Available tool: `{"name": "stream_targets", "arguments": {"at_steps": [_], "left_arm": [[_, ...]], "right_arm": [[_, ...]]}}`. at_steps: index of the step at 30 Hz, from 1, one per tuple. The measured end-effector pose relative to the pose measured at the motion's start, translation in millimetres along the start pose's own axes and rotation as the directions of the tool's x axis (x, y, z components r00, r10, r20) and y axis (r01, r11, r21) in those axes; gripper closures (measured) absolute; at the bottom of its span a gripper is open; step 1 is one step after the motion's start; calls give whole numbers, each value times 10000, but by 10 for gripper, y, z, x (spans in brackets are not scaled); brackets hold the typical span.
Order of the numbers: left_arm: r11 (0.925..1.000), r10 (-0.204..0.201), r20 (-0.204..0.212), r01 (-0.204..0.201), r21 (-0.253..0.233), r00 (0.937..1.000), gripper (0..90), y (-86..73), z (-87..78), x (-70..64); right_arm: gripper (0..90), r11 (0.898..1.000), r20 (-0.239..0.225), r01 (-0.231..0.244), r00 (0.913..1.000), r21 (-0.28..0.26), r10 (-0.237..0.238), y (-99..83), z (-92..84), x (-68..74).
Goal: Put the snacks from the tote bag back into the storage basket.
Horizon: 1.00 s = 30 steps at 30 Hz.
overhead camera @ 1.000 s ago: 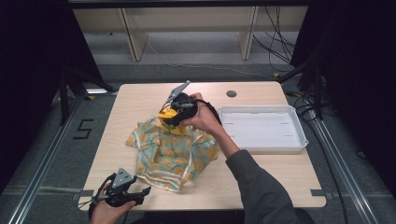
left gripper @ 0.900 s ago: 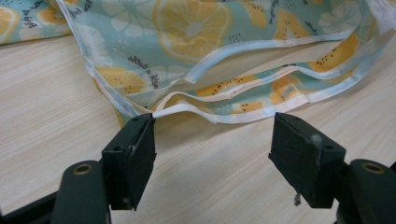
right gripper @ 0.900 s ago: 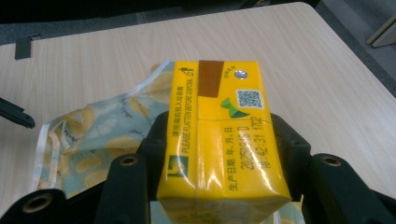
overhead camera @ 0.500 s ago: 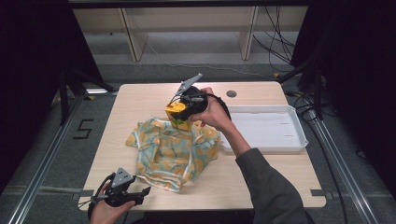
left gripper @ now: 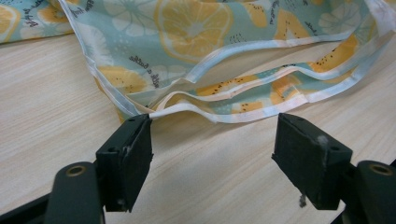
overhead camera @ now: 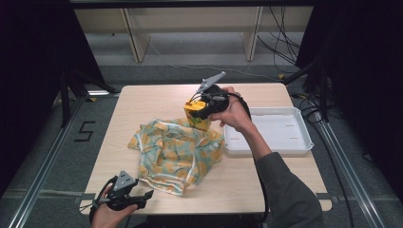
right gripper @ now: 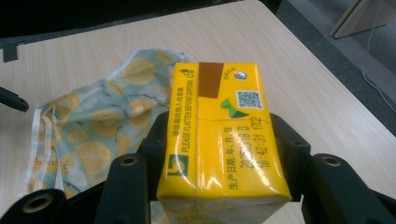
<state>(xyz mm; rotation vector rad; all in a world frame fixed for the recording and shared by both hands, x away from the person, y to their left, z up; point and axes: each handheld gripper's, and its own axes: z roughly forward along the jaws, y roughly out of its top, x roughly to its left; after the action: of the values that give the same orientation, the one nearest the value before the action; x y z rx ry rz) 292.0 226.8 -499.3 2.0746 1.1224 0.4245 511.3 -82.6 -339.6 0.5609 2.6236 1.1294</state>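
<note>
While clamped between the right gripper (right gripper: 219, 154) pads, yellow carton (overhead camera: 197, 114) hangs above patterned cloth (overhead camera: 173, 154), left of white tray (overhead camera: 304, 142). Left gripper (left gripper: 212, 140) spread wide at cloth's near hem, bare table (overhead camera: 142, 102) beyond.

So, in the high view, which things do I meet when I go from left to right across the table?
Left gripper → cloth → carton in the right gripper → tray.
</note>
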Motion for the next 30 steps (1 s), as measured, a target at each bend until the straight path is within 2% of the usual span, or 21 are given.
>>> {"name": "stream_targets", "arguments": {"at_steps": [2,3,6,7,8,9,11,13,15,16,17,18,21,24,27,28,29,30], "left_arm": [[9999,-154,-37,154,-25,9999,276,-3,8,-2],[9999,-149,-14,149,-32,9999,275,-2,5,-2],[9999,-149,-66,148,-48,9999,275,-3,8,-4],[9999,-147,-66,146,-52,9999,276,-3,9,-4],[9999,-102,-99,102,51,9999,276,0,5,-2],[9999,-121,-95,120,-20,9999,275,-3,10,-3],[9999,-127,-65,127,23,9999,275,-1,6,-5],[10000,5,-71,-5,30,10000,275,1,3,3],[10000,-66,-85,65,-52,9999,275,-2,6,3],[9992,294,-85,-292,280,9995,275,2,-17,29],[9992,293,-93,-291,275,9995,275,2,-16,30],[10000,-59,-87,59,18,9999,275,1,3,4],[9990,276,-54,-274,360,9996,275,6,-17,27],[10000,-28,-119,29,70,9999,275,-1,5,5],[9999,-33,-94,34,101,9999,275,-2,8,10],[9998,-168,-66,169,101,9998,275,-5,12,8],[9998,37,-105,-35,217,9999,275,-1,-3,20],[9999,89,-96,-88,125,9999,275,-2,1,26]], "right_arm": [[517,9999,175,-112,9998,-37,113,-45,-55,-37],[517,10000,166,-95,9998,-7,95,-65,-84,-64],[517,9990,390,-431,9983,-81,434,-144,-164,-106],[517,9993,458,-323,9984,-167,331,-170,-189,-133],[517,9988,505,-494,9975,-44,496,-189,-217,-141],[517,9992,548,-379,9978,-132,386,-227,-251,-176],[517,9979,644,-619,9959,-193,631,-290,-302,-204],[517,9979,807,-626,9947,-164,637,-353,-356,-241],[517,9970,956,-761,9924,-154,772,-410,-393,-264],[517,9970,934,-774,9926,-59,776,-451,-427,-283],[517,9970,995,-761,9920,-171,774,-499,-441,-306],[517,9957,1051,-922,9901,-111,929,-525,-456,-317],[517,9941,1129,-1084,9878,61,1071,-629,-506,-367],[517,9933,1285,-1152,9851,-26,1145,-736,-529,-413],[517,9926,1289,-1205,9846,139,1177,-823,-558,-443],[517,9907,1355,-1352,9820,177,1316,-850,-562,-439],[517,9919,1418,-1270,9819,14,1255,-879,-558,-456],[517,9905,1407,-1364,9811,167,1327,-897,-575,-463]]}}
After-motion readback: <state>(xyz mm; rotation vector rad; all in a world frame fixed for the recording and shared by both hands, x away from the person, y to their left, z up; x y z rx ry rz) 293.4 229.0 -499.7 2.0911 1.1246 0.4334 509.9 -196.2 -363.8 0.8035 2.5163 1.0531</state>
